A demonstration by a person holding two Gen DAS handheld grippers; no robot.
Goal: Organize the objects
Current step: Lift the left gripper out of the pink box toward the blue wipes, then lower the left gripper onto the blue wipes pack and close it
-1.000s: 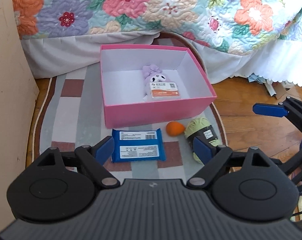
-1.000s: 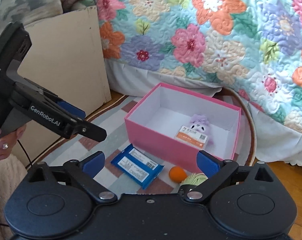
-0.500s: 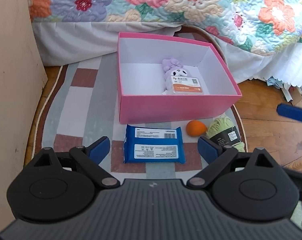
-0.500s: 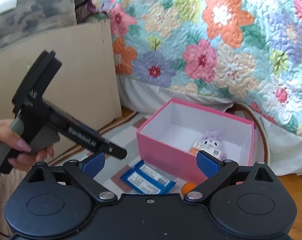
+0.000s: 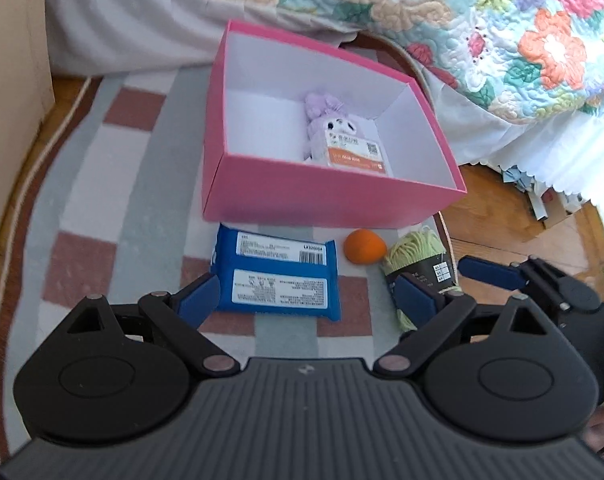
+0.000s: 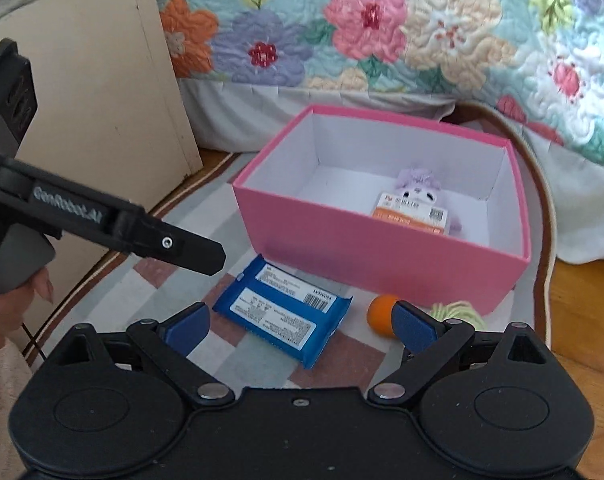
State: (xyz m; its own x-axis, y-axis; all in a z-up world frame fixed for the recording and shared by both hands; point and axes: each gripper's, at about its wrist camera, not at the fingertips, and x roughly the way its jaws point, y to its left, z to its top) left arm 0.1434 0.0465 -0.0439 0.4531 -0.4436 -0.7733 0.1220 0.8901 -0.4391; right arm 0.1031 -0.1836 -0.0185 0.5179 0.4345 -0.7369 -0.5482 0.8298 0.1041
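Observation:
A pink box (image 5: 326, 200) (image 6: 382, 256) stands open on a striped rug, with a purple plush toy (image 5: 334, 136) (image 6: 418, 200) inside. In front of the box lie a blue wipes pack (image 5: 275, 278) (image 6: 281, 312), an orange ball (image 5: 364, 246) (image 6: 380, 316) and a green yarn skein (image 5: 416, 256) (image 6: 458, 312). My left gripper (image 5: 306, 300) is open and empty, just above the near edge of the blue pack. My right gripper (image 6: 299, 326) is open and empty, hovering over the pack and the ball.
A bed with a floral quilt (image 6: 382, 40) rises behind the box. A beige board (image 6: 101, 112) stands at the left. Wood floor (image 5: 522, 220) and paper scraps lie at the right. The rug (image 5: 113, 200) extends left of the box.
Both grippers have moved down and closer to the objects in front of the box. The left one has swung toward the blue pack. Both stay open.

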